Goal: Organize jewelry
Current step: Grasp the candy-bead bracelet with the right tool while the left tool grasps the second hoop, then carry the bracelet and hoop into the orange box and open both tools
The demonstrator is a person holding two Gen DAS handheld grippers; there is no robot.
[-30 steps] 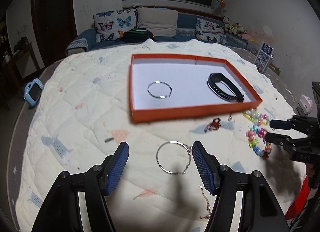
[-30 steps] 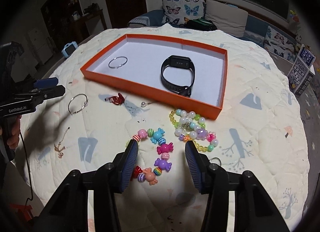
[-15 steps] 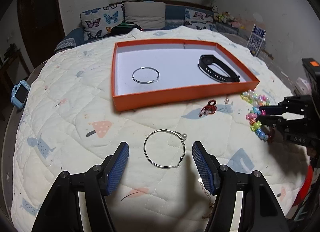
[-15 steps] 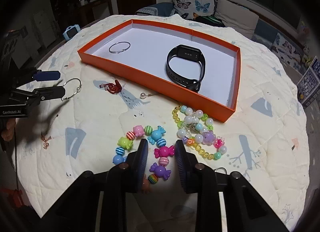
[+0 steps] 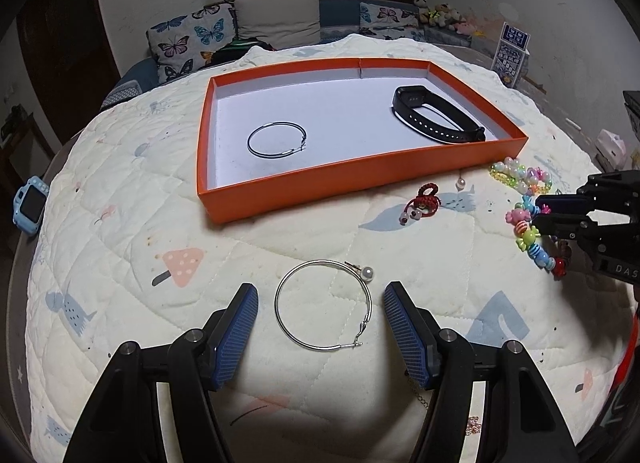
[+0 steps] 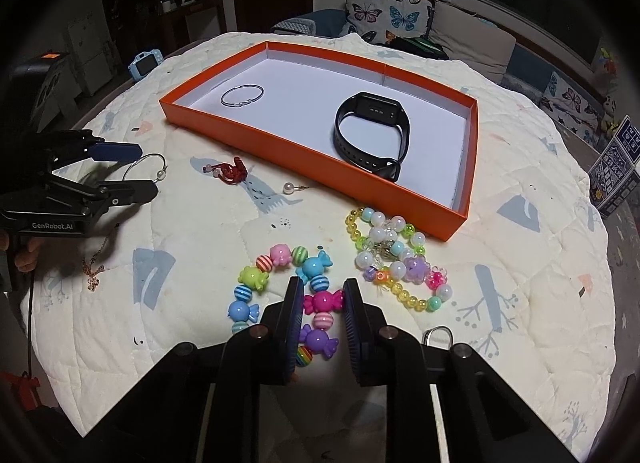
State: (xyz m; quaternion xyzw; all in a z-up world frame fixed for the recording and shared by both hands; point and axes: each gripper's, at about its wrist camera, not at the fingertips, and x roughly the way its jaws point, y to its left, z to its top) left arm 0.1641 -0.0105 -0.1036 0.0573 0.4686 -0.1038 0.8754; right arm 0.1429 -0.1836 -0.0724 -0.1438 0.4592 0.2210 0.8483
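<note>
The right tongs [image 6: 322,303], low in the centre of the right wrist view, have narrowed from a wide spread a second ago to a slim gap and now sit on either side of the pink bead of the candy bead bracelet [image 6: 280,287]; whether the pads actually press the beads cannot be told. Just to the right of that lies the pearl bead bracelet [image 6: 394,259], and a small metal ring [image 6: 438,335] rests at the lower right beside the tong arm. The left tongs [image 5: 320,319] stand wide apart as before, but the silver hoop earring [image 5: 323,305] with its pearl now lies between the blue pads, lower and larger in the left wrist frame than earlier, touching neither pad. Beyond it, toward the right centre of that frame, lie a red knotted charm [image 5: 420,205] and a pearl stud [image 5: 461,184] on the quilted cover [image 5: 120,243]. The orange tray [image 5: 340,183] fills the upper middle, holding a thin bangle [image 5: 277,139] on its left side and a black smart band [image 5: 436,119] on its right, unchanged. A thin chain [image 6: 95,267] lies at the left of the right wrist view, and a blue toy camera [image 5: 30,203] sits at the left edge.
</note>
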